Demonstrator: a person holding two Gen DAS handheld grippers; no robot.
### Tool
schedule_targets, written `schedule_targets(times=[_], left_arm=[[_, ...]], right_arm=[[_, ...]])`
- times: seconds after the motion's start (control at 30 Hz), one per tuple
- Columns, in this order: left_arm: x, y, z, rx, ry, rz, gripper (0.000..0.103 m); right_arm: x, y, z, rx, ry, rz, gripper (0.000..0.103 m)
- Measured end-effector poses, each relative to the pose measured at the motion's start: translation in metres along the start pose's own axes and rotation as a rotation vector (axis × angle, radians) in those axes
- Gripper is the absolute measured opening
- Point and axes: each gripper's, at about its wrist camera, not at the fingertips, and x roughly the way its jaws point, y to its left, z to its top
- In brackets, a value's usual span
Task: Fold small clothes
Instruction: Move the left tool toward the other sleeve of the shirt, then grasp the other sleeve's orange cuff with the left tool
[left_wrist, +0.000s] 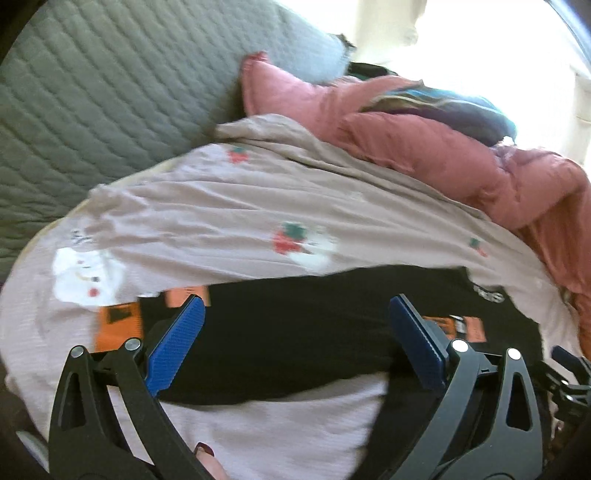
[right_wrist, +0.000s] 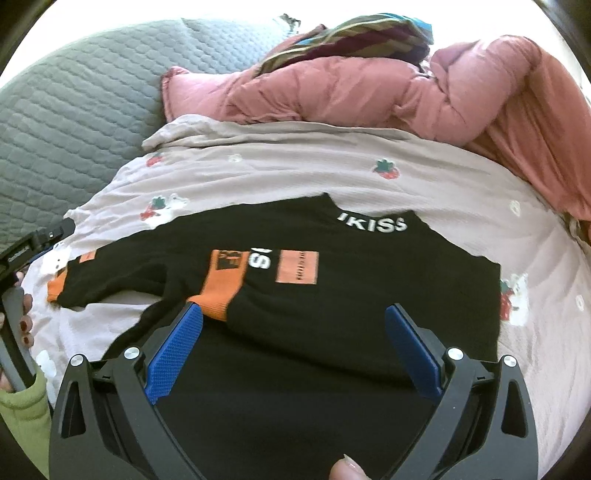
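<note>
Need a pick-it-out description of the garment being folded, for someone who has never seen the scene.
Start at the beige strawberry-print sheet that covers the bed, in front of the heaped pink quilt. The black top lies flat in the sheet's middle, beneath both open grippers. It is the only black garment, with orange cuffs, orange patches and white "KISS" lettering at its neck.

left gripper: black arms, blue ribbed jaws, silver pivot screws | left hand: dark-red nails, green sleeve

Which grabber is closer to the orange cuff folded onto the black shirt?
Right. The right gripper has its jaws beside the orange cuff. The left gripper hovers over the black shirt farther left.
</note>
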Motion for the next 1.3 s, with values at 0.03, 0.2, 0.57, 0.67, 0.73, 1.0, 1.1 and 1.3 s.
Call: schedule_targets(times=[0.03,0.2,0.57,0.67,0.73,1.0,1.1,1.3], left_arm=[[0.000,0.006,0.000,-0.008,-0.004,0.023,0.093],[-0.001,0.027,0.001,-0.045,0.001,0.075,0.093],[0.001,0.051,-0.005,-0.077,0.027,0.133,0.093],[0.003,0.060,-0.006,-0.090,0.040,0.155,0.093],[0.005,0.066,-0.008,-0.098,0.051,0.182,0.093],[0.022,0.091,-0.016,-0.159,0.115,0.225,0.093],[0.029,0.097,-0.020,-0.171,0.142,0.235,0.093],[0.043,0.105,-0.029,-0.190,0.196,0.258,0.093]], right_arm=[[0.001,0.004,0.001,-0.007,0.002,0.002,0.098],[0.006,0.023,0.007,-0.046,0.004,0.022,0.098],[0.017,0.070,0.026,-0.135,-0.014,0.090,0.098],[0.021,0.083,0.030,-0.152,-0.014,0.111,0.098],[0.024,0.091,0.032,-0.162,-0.016,0.127,0.098],[0.035,0.116,0.036,-0.182,-0.010,0.161,0.098],[0.038,0.123,0.036,-0.184,-0.006,0.169,0.098],[0.048,0.130,0.031,-0.194,0.011,0.171,0.098]])
